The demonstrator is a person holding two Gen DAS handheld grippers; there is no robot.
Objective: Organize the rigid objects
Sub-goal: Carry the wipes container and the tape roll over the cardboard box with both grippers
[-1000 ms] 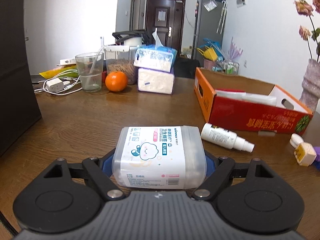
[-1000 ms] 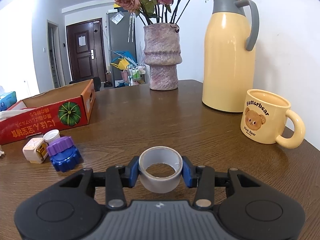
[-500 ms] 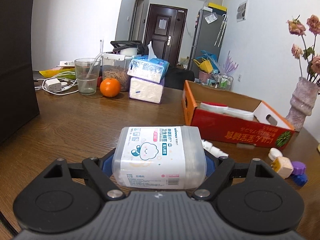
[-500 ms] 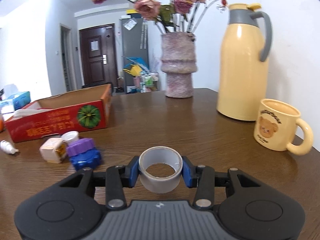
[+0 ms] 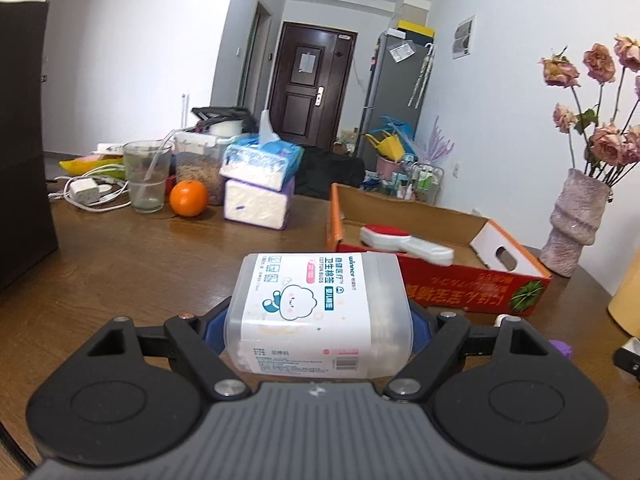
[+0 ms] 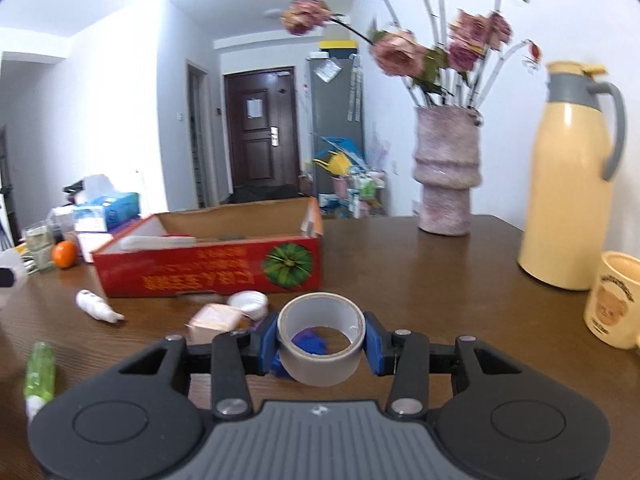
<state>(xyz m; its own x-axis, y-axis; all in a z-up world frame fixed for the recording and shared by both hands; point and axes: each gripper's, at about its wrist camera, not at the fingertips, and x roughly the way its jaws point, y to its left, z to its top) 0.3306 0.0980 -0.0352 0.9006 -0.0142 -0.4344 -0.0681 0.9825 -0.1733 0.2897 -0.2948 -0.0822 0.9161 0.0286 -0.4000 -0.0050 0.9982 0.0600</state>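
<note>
My left gripper (image 5: 318, 330) is shut on a clear plastic box of cotton buds (image 5: 318, 312) with a white label, held above the brown table. Beyond it lies the red cardboard box (image 5: 472, 284), open at the top, with a red and white brush (image 5: 404, 240) inside. My right gripper (image 6: 321, 340) is shut on a grey roll of tape (image 6: 321, 338), its blue pads pressing both sides. The same red box (image 6: 216, 276) sits ahead and to the left of it. A white spray bottle (image 6: 96, 306), a pink cube (image 6: 216, 320), a white cap (image 6: 250, 303) and a blue and purple piece (image 6: 308, 342) lie before the box.
A glass (image 5: 146, 176), an orange (image 5: 188, 198), stacked tissue packs (image 5: 260, 188) and a charger with cables (image 5: 84, 192) crowd the far left. A pink vase with flowers (image 6: 446, 176), a yellow thermos (image 6: 570, 196) and a bear mug (image 6: 614, 300) stand on the right. A green bottle (image 6: 40, 372) lies near left.
Both grippers have risen and swung, keeping their loads. The red box has shifted toward the middle of each view, and its inside now shows in the left wrist view.
</note>
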